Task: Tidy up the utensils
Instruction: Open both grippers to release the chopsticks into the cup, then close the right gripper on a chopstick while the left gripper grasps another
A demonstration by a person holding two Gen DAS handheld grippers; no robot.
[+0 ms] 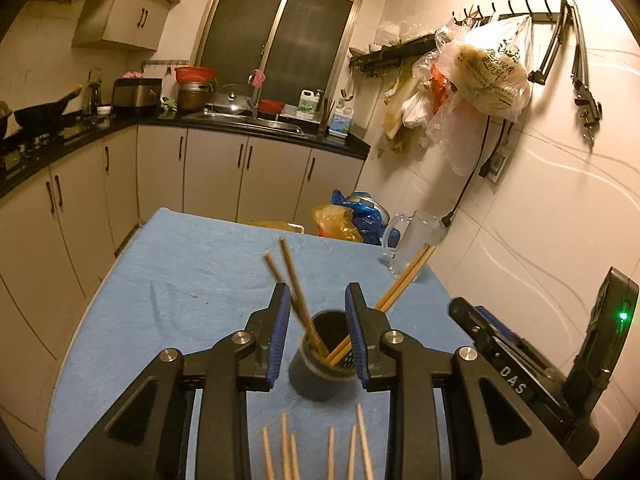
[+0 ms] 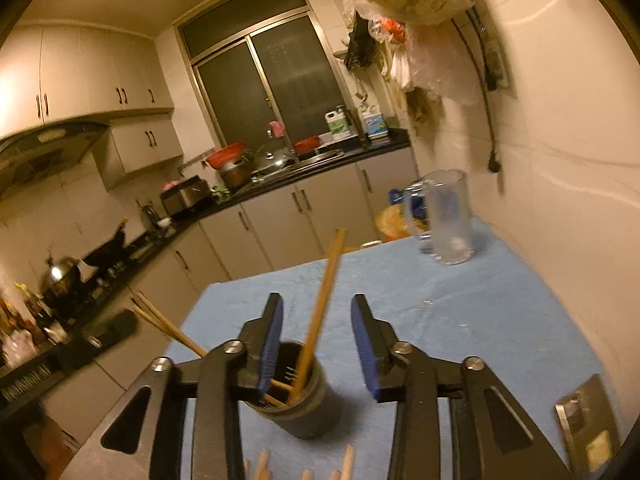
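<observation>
A dark round holder [image 1: 320, 364] stands on the blue-clothed table [image 1: 168, 280]. Two wooden chopsticks [image 1: 294, 276] lean out of it to the left and another pair [image 1: 404, 280] leans right. My left gripper [image 1: 317, 288] is open just above the holder's mouth, gripping nothing. Several loose chopsticks [image 1: 362, 440] lie on the cloth below it. In the right wrist view the holder [image 2: 308, 412] sits under my right gripper [image 2: 317, 300], which is open. One pair of chopsticks [image 2: 324, 288] rises between its fingers without touching the pads.
A clear glass mug [image 2: 444, 220] stands at the table's far right corner near the tiled wall. Plastic bags [image 1: 352, 220] lie beyond the far edge. A metal plate [image 2: 588, 428] rests at the near right. Kitchen cabinets and a black counter [image 1: 256, 124] run behind and to the left.
</observation>
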